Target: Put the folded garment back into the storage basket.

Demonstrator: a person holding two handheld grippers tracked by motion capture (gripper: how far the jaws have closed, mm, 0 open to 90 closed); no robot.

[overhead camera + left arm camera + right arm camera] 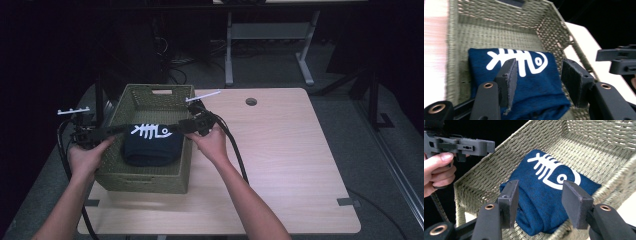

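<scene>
Folded navy shirt sits in the woven basket

Shirt [151,145], folded with a white fishbone print up, lies on the floor of the basket [182,145], toward its near end. Above it, at the basket's left rim, the left gripper [537,75] has its jaws spread wide, holding nothing; at the right rim the right gripper [540,203] is equally open and empty. A clean finish would mean lifting both straight up, clear of cloth and wicker. No readable writing shows, only the fishbone graphic.
</scene>
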